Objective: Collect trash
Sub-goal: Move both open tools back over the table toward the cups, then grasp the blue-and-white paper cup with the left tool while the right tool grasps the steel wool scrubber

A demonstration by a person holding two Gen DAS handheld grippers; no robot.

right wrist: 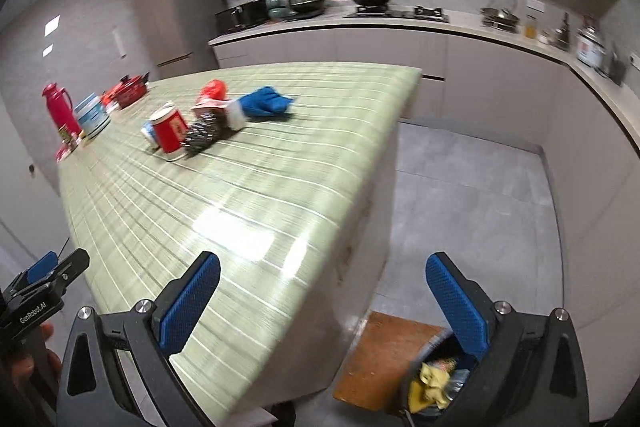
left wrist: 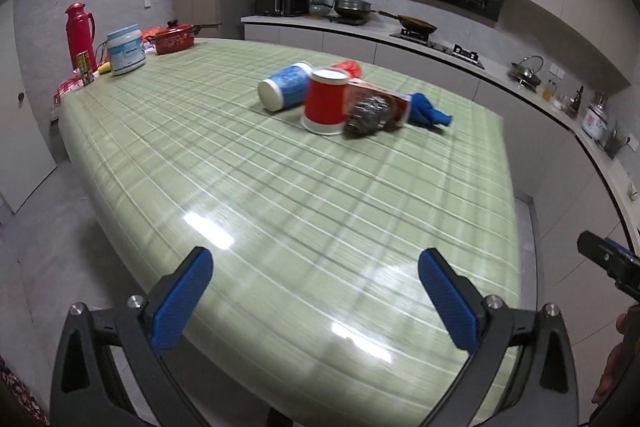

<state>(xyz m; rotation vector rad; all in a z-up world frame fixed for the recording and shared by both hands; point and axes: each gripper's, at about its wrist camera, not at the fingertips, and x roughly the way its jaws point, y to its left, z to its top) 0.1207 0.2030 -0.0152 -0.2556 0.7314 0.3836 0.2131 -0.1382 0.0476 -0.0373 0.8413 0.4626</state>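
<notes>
The left gripper hangs with its two blue pads wide apart and nothing between them, above the near edge of the green checked table. In this left view the trash lies in one heap well ahead of it, past the middle of the table: a blue cup on its side, a red cup standing upside down, a steel scrubber touching the red cup, and a blue glove behind them. In the right view, the right gripper is also wide apart and empty, over the table corner; below it on the floor stands a bin with some yellow rubbish already inside. Since the pieces touch each other, I think a reach for the red cup can push the blue cup, which may roll off. The table looks glossy, so a light cup may slide away from the pads.
</notes>
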